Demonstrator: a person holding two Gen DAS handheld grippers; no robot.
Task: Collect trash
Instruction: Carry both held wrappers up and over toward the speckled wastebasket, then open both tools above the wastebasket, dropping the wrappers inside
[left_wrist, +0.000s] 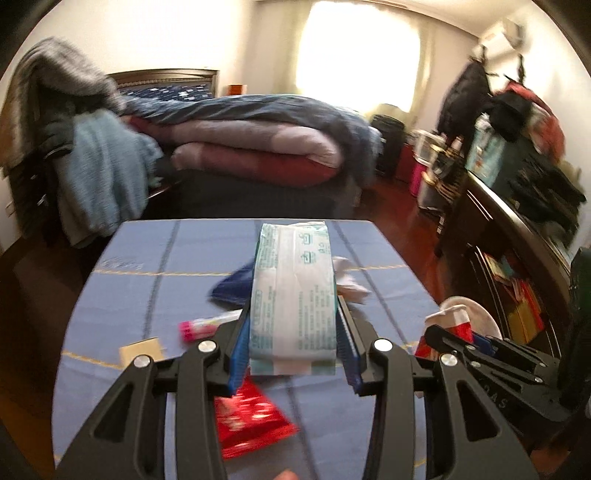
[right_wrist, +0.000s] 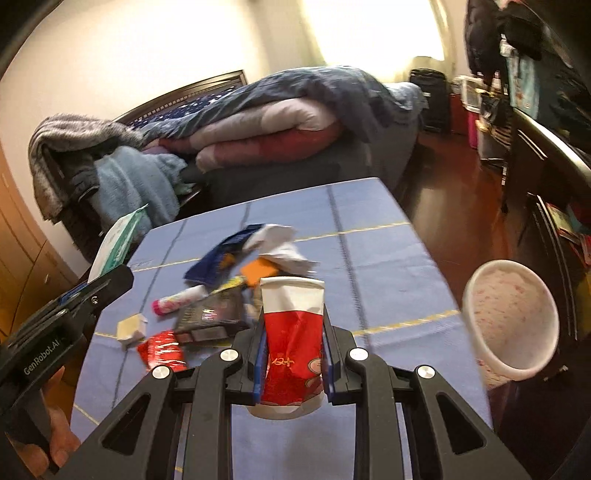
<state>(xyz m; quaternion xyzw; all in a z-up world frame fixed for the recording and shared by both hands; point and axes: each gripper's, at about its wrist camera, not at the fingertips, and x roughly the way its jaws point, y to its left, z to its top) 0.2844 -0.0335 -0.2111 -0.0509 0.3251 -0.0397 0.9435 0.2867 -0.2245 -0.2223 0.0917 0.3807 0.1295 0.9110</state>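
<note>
L gripper (left_wrist: 293, 332): jaws closed on tissue pack (left_wrist: 291, 291), long axis fwd along fingers, held above tabletop (left_wrist: 147, 258). R gripper (right_wrist: 293, 347): jaws closed on crushed cup (right_wrist: 293, 339), upright. Bin (right_wrist: 511, 325) sits just off tabletop's R edge, nearer R gripper; judged R drops first. Remaining trash: mid-tabletop.

a bed (left_wrist: 258, 155) stood beyond the desk (left_wrist: 155, 266), which wore a blue cloth with dark and yellow lines. folded quilts in navy, pink and red lay heaped on the bed, its dark headboard (left_wrist: 166, 75) against a pale wall (left_wrist: 129, 33). to the bed's left, grey and light-blue clothes (left_wrist: 99, 166) hung in a pile. behind the bed a curtained window (left_wrist: 358, 55) glared white. to the bed's right ran a reddish wood floor (left_wrist: 402, 218) and a dark cluttered cabinet (left_wrist: 517, 221).
</note>
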